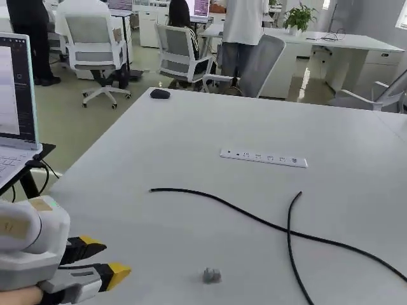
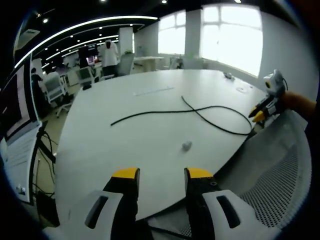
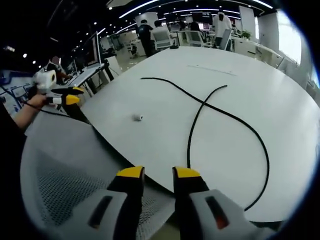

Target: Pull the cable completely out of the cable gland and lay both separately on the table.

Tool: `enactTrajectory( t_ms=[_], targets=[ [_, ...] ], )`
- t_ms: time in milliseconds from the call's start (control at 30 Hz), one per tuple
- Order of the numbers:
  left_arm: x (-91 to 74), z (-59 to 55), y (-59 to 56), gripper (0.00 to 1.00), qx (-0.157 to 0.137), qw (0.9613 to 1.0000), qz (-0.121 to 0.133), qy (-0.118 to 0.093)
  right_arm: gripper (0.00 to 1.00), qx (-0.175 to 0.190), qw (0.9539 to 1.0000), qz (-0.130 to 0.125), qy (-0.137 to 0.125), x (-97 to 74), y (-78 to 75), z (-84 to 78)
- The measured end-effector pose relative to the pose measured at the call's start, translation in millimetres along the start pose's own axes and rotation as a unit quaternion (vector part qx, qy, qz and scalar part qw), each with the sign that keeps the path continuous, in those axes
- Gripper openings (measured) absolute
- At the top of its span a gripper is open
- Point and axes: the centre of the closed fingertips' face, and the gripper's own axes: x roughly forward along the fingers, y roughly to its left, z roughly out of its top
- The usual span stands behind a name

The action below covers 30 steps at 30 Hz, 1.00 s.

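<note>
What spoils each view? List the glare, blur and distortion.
Head view: soft even light, no hard shadows, the cable gland small and slightly blurred. Left gripper view: fisheye bows the table edge, windows blown out white. Right gripper view: same bowing, cable sharp, room behind dim.

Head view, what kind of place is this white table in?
Probably an open-plan office: swivel chairs stand at desks behind the white table, an open laptop sits at the left, and a potted plant is at the back.
</note>
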Motion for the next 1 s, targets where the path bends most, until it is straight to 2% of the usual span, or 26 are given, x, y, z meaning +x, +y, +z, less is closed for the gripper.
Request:
enactTrajectory(
  t_ms=[200,500,567,600,633,667,800,1000],
  targets=[
    [3.4,-5.7,-3.9,0.36,-0.012,0.9999,0.001,0.001,0.22,-0.003,0.9999,0.009,0.006,2.8,5.2,-0.1],
    [8.8,-5.4,-5.7,0.35,-0.012,0.9999,-0.003,0.005,0.24,0.000,0.9997,0.011,0.024,5.0,2.2,-5.5],
    [11.8,-5.5,-8.6,0.34,-0.008,0.9999,-0.001,0.010,0.24,0.002,0.9996,0.012,0.024,5.7,2.0,-5.2],
    [14.1,-6.9,-13.3,0.34,0.009,0.9998,-0.010,0.017,0.24,0.003,0.9996,0.014,0.024,6.6,2.0,-4.8],
    [14.6,-8.2,-14.0,0.33,0.013,0.9996,-0.012,0.022,0.24,0.004,0.9996,0.014,0.025,7.1,2.2,-4.8],
    [15.1,-11.8,-11.7,0.33,0.017,0.9993,-0.007,0.031,0.24,0.006,0.9995,0.014,0.028,8.4,1.4,-5.2],
    [14.3,-9.4,-6.6,0.33,0.005,0.9997,-0.004,0.024,0.25,0.006,0.9992,0.013,0.036,9.1,0.2,-5.5],
    [15.2,-11.7,-4.7,0.32,0.008,0.9995,0.001,0.030,0.27,0.006,0.9988,0.014,0.047,11.1,-3.6,-6.0]
  ],
)
